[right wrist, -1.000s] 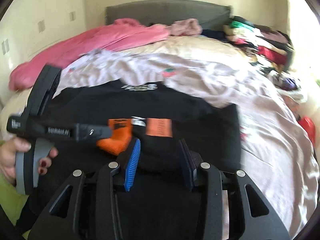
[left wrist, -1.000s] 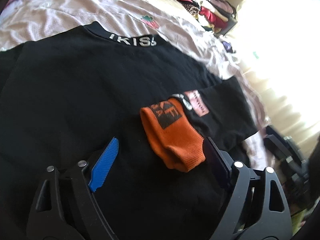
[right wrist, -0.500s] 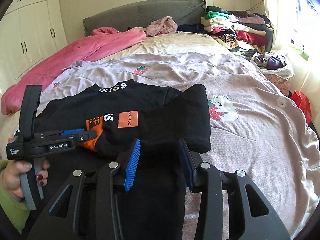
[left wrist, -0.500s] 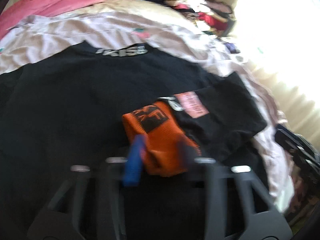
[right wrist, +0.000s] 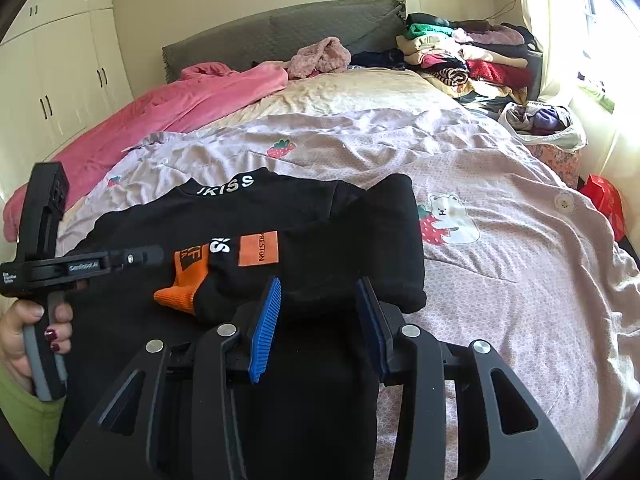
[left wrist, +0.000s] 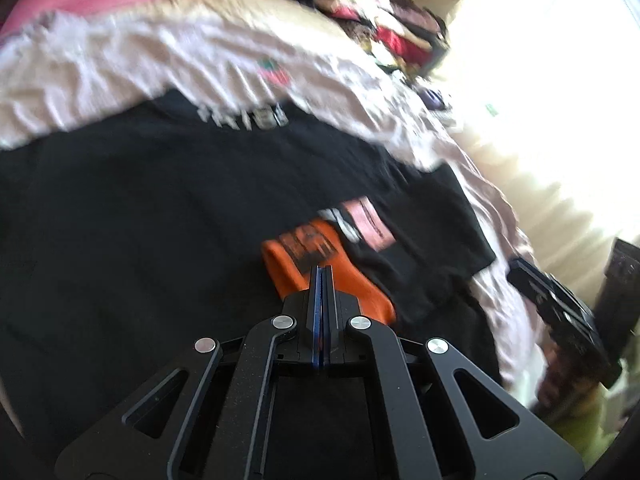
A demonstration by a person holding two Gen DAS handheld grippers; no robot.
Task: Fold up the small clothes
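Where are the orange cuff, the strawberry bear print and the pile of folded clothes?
orange cuff [right wrist: 176, 298], right wrist view, ribbed end.
strawberry bear print [right wrist: 448, 218], right wrist view, bear's body.
pile of folded clothes [right wrist: 468, 60], right wrist view, middle of stack.

The black cotton sweatshirt [right wrist: 256, 216] lies on the quilted bedspread [right wrist: 500, 272], its orange ribbed cuff [right wrist: 184, 284] folded onto its front. A stack of folded clothes [right wrist: 468, 56] sits behind, right of the padded headboard [right wrist: 280, 36].

Your left gripper [left wrist: 322, 270] is all matte black linkage, four round silver pivot screws across the arms, triangular cut-outs below, a thin blue pad edge between the fingers. Your right gripper [right wrist: 318, 312] matches: black frame, silver screws, one ribbed bright-blue pad [right wrist: 265, 330], one darker navy. Your left hand [right wrist: 24, 340] shows dark red nail polish, a lime-green sleeve [right wrist: 24, 420], a grey-and-black handle with white lettering.
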